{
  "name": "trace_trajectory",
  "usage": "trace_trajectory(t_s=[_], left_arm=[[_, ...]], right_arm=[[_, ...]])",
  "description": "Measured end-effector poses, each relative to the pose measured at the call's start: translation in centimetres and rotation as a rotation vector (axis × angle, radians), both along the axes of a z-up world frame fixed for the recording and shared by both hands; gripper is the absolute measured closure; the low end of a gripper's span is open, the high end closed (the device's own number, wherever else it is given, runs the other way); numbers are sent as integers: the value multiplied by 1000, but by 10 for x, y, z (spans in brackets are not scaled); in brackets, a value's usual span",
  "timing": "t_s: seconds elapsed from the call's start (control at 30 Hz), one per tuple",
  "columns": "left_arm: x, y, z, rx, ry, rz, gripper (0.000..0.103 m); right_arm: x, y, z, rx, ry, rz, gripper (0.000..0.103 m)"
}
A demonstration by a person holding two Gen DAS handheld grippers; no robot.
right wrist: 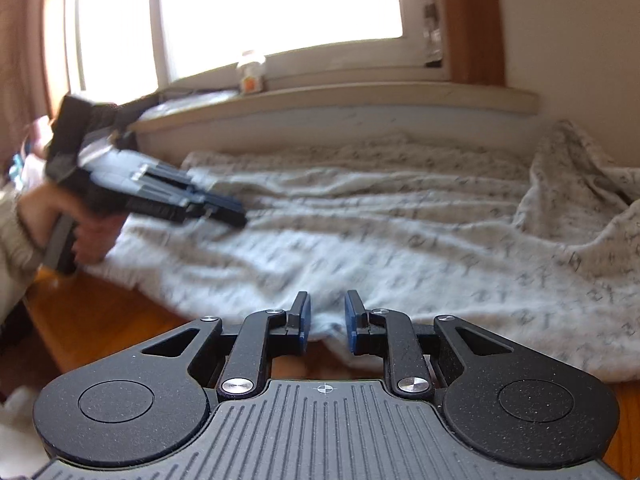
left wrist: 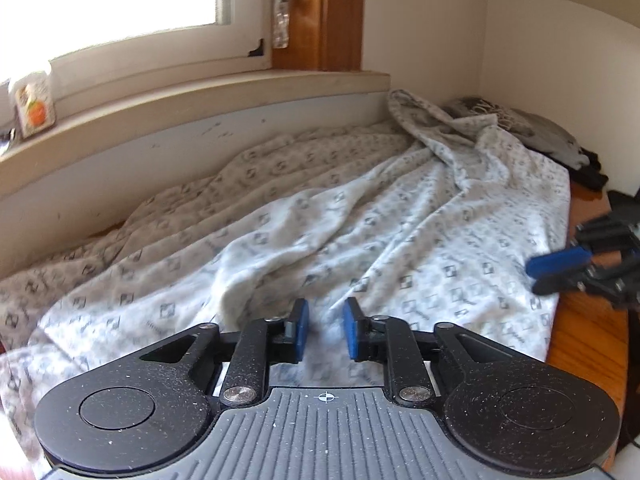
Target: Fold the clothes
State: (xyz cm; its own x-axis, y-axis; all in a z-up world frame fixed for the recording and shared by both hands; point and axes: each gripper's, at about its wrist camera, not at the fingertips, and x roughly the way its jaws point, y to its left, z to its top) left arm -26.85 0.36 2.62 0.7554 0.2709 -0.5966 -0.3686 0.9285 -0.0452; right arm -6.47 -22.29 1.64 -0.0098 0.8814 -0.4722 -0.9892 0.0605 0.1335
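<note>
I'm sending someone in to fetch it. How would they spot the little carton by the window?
Find the window sill above the patterned garment. The small white carton stands at its left end, the only thing there with an orange picture on its front.

No words, brand names or numbers can be read anywhere in either view. The pale garment (left wrist: 320, 216) spread ahead of the fingers carries a repeating grey print of small squares and script-like marks, too blurred to make out as letters. Far beyond the fingers, on the window sill (left wrist: 224, 100), a small container (left wrist: 34, 104) bears a label with an orange picture, and its writing is too small and washed out to read.
</note>
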Motion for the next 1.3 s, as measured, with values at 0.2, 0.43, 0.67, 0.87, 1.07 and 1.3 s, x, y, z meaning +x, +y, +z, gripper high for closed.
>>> trace_trajectory(t_s=[0.2,0.43,0.67,0.87,1.07,1.3], left_arm=[[-13,7,0,-30,-11,-21,78],[-27,14,0,-62,-25,-27,77],[-30,12,-1,-49,-19,-32,76],[-35,13,-1,-53,-20,-47,75],[-34,13,-1,-51,-19,-50,74],[-35,13,-2,-47,-20,-49,74]], right_arm=[[-1,-26,3,15,5,10,82],[70,-34,13,52,-17,-262,74],[138,-63,-7,-18,-141,-454,73],[177,-108,-12,0,-146,-552,73],[171,-107,-6,6,-134,-567,73],[103,-65,3,49,-85,-392,73]])
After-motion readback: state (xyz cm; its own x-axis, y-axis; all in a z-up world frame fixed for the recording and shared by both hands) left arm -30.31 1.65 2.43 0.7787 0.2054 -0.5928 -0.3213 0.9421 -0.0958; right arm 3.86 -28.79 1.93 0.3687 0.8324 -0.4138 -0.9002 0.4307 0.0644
